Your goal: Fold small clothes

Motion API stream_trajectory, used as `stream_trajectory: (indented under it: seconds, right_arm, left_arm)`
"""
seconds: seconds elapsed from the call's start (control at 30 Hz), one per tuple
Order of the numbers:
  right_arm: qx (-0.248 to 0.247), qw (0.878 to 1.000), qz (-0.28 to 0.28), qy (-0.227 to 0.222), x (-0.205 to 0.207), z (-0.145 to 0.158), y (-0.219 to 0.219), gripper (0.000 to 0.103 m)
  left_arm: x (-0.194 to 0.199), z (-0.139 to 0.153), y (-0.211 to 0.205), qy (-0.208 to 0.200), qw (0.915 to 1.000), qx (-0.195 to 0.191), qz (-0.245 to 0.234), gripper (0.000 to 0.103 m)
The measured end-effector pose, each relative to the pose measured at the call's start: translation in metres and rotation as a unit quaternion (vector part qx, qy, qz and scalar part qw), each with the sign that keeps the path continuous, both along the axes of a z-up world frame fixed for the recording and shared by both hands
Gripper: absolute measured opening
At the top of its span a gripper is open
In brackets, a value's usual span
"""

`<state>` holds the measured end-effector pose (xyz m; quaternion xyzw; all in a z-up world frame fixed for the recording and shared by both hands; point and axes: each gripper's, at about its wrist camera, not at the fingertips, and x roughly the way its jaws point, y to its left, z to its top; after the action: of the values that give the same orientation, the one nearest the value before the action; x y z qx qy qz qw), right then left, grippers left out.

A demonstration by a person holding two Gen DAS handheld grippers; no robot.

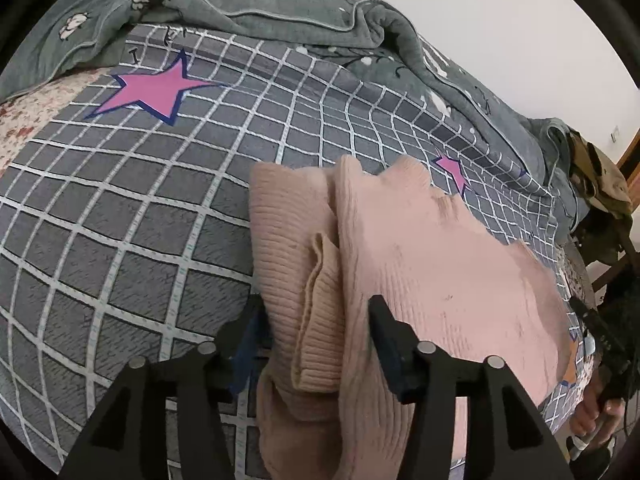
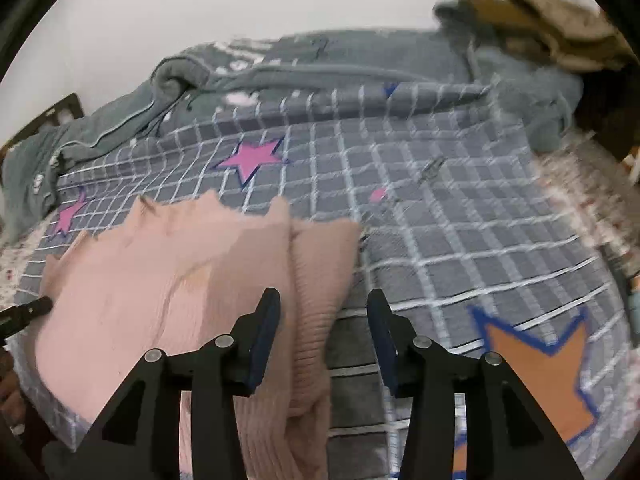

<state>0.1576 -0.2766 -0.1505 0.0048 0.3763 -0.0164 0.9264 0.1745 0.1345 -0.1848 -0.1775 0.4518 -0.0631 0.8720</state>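
A pink ribbed knit sweater (image 1: 420,264) lies partly folded on the grey grid bedcover (image 1: 120,220), its left sleeve (image 1: 316,320) folded back along the body. My left gripper (image 1: 316,312) is open, its jaws standing on either side of that sleeve fold, not closed on it. In the right wrist view the sweater (image 2: 160,280) fills the lower left, with its right sleeve (image 2: 320,276) folded in. My right gripper (image 2: 324,308) is open over that sleeve's edge. The right gripper also shows at the left wrist view's right edge (image 1: 600,340), held in a hand.
A rumpled grey-green blanket (image 1: 280,12) lies along the far side of the bed by the white wall. Pink stars (image 1: 156,88) and an orange star (image 2: 540,372) are printed on the cover. Brown clothing (image 2: 560,32) is piled at the bed's end.
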Motion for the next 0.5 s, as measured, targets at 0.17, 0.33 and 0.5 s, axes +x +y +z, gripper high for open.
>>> stream_trajectory:
  seconds: [0.17,0.33,0.5]
  right_arm:
    - [-0.019,0.998,0.051,-0.038,-0.023,0.019,0.055,0.043]
    - [-0.013,0.991,0.133,-0.032,-0.041,0.001,0.134,0.043]
    - [-0.064,0.991,0.121,-0.011,-0.049,-0.047,0.175,0.043]
  left_arm:
    - [0.002,-0.004,-0.007,0.0,0.9999,-0.005,-0.009,0.056]
    - [0.001,-0.004,-0.005,-0.001,0.9998,-0.016,-0.014,0.059]
    - [-0.001,-0.006,0.001,-0.002,0.999,-0.042,-0.014,0.059]
